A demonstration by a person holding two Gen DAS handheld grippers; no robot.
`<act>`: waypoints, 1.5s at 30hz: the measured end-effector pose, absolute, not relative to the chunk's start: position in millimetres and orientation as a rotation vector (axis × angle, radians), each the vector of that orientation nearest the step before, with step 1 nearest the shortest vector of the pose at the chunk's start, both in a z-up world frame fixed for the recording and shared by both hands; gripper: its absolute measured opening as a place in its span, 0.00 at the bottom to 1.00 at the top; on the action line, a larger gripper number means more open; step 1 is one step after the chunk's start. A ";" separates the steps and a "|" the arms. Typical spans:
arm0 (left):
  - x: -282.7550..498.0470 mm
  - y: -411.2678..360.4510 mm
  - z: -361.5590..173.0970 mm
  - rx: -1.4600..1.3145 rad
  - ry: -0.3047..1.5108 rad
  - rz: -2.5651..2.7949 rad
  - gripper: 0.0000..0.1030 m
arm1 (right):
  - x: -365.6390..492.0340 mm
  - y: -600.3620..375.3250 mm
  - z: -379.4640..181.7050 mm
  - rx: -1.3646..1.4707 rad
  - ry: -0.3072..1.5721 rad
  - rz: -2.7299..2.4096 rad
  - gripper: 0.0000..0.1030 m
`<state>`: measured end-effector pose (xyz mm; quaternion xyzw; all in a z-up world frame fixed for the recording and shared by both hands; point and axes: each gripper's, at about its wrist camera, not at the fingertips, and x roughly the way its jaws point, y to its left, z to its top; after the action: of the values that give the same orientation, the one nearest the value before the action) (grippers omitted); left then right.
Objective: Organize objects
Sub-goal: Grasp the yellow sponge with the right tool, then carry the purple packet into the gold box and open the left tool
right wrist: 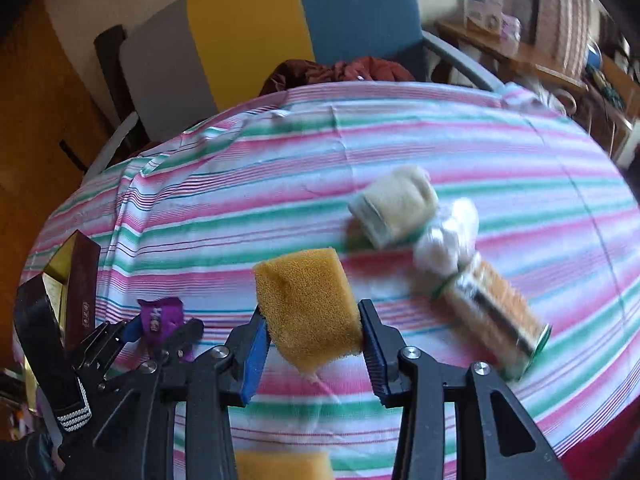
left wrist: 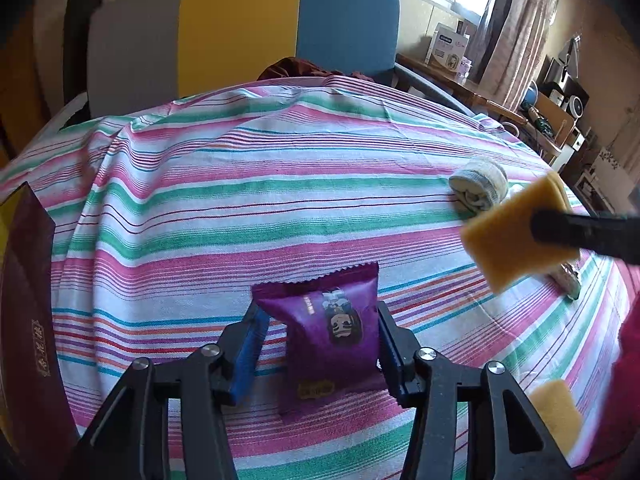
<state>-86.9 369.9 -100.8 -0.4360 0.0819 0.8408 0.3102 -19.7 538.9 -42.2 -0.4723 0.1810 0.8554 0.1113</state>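
A purple snack packet (left wrist: 332, 332) stands tilted between the fingers of my left gripper (left wrist: 318, 312), which is shut on it just above the striped cloth (left wrist: 240, 200). The right wrist view shows the same packet (right wrist: 160, 316) sticking up from the left gripper (right wrist: 160, 330) at the lower left. My right gripper (right wrist: 312, 310) is shut on a yellow sponge (right wrist: 304, 292) and holds it clear of the cloth. In the left wrist view that sponge (left wrist: 504, 240) hangs at the right with one black finger (left wrist: 580, 232) across it.
A second yellow sponge (right wrist: 284, 466) lies at the near edge. A rolled pale cloth (right wrist: 394, 206), a white wad (right wrist: 444, 240) and a long tan packet (right wrist: 492, 312) lie to the right. A dark maroon box (left wrist: 24, 320) stands at the left. A colour-block chair (left wrist: 240, 28) is behind the table.
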 end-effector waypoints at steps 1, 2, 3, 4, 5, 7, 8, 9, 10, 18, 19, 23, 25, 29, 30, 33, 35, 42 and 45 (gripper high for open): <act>-86.9 369.9 -100.6 -1.150 0.226 2.227 0.46 | -17.9 541.7 -43.8 -1.374 0.543 2.501 0.41; -87.3 369.8 -100.7 -1.148 0.233 2.231 0.43 | -17.7 544.1 -43.7 -1.357 0.539 2.488 0.41; -87.3 369.5 -100.9 -1.146 0.240 2.237 0.41 | -17.9 546.1 -43.9 -1.348 0.550 2.489 0.41; -87.2 368.1 -101.1 -1.144 0.244 2.243 0.40 | -18.3 547.4 -44.8 -1.347 0.564 2.495 0.41; -88.1 368.5 -101.8 -1.143 0.247 2.245 0.40 | -19.4 547.3 -46.4 -1.352 0.555 2.489 0.41; -86.1 369.1 -101.8 -1.136 0.261 2.253 0.39 | -20.5 546.3 -48.7 -1.367 0.524 2.480 0.41; -85.2 369.5 -101.8 -1.133 0.267 2.257 0.39 | -20.6 545.1 -49.4 -1.372 0.518 2.482 0.41; -84.4 369.3 -101.5 -1.131 0.272 2.260 0.39 | -20.5 543.7 -49.7 -1.376 0.512 2.485 0.41; -84.3 369.2 -101.4 -1.131 0.273 2.262 0.39 | -20.7 542.7 -50.0 -1.379 0.505 2.485 0.41; -94.6 349.5 -96.4 -1.194 0.093 2.181 0.35 | -22.2 541.1 -54.7 -1.401 0.459 2.486 0.41; -95.0 346.1 -95.3 -1.204 0.064 2.161 0.35 | -23.1 539.3 -55.0 -1.404 0.442 2.489 0.41; -86.8 342.9 -92.1 -1.205 0.059 2.135 0.35 | -25.2 536.0 -56.5 -1.412 0.395 2.498 0.41; -82.0 344.1 -91.2 -1.218 0.070 2.132 0.35 | -25.1 537.5 -56.7 -1.410 0.401 2.500 0.41; -65.7 347.9 -81.6 -1.171 0.159 2.160 0.36 | -25.5 538.4 -56.6 -1.410 0.402 2.502 0.41; -61.9 348.2 -78.6 -1.158 0.175 2.164 0.36 | -25.5 537.7 -56.5 -1.410 0.393 2.503 0.41; -52.6 345.8 -67.1 -1.118 0.210 2.180 0.36 | -25.3 536.1 -56.4 -1.409 0.378 2.503 0.41; -46.6 341.6 -56.5 -1.080 0.237 2.207 0.36 | -25.1 536.2 -56.5 -1.409 0.373 2.502 0.41; -37.7 314.4 -19.8 -0.961 0.248 2.303 0.36 | -25.8 533.5 -57.1 -1.412 0.339 2.496 0.41; -36.7 298.6 -8.1 -0.943 0.226 2.327 0.36 | -25.2 533.0 -57.0 -1.411 0.334 2.494 0.41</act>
<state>-36.7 298.6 -8.1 -0.3560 0.0853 0.8791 0.3053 -25.2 533.0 -57.0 -0.4852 0.1148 0.8573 0.1279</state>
